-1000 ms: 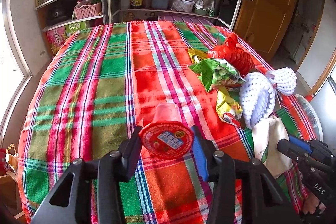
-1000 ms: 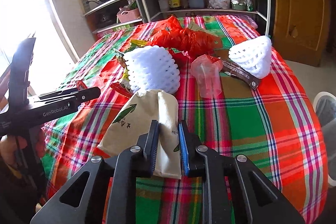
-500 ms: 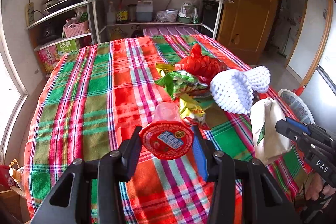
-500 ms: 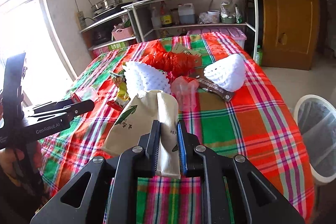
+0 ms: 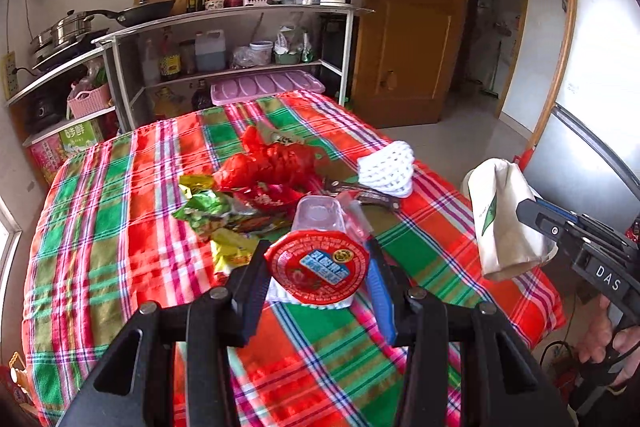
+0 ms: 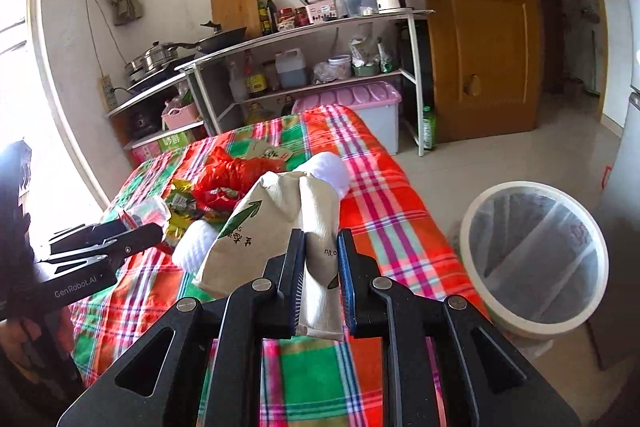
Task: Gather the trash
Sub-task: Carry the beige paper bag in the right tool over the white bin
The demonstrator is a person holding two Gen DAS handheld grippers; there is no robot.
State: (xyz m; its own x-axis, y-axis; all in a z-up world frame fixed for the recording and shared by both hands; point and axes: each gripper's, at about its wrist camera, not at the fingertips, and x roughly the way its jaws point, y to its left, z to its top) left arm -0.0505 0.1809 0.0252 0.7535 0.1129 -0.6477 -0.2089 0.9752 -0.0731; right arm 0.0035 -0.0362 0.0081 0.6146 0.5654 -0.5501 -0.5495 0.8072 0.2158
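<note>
Fingers (image 5: 252, 283) of left gripper (image 5: 316, 287): clamped on a jelly cup (image 5: 318, 259) by its sides, red lid toward the camera, clear of the tablecloth (image 5: 120, 211). Fingers (image 6: 292, 275) of right gripper (image 6: 320, 283): pinched narrow on a folded paper bag (image 6: 280, 227), most of it hanging free ahead. Both held off the table for carrying, probably to the lined bin (image 6: 534, 255) right of those fingers. Beyond both fingertips, wrappers (image 5: 216, 215), red bag (image 5: 272, 163) and foam net (image 5: 386, 169) left lying.
</note>
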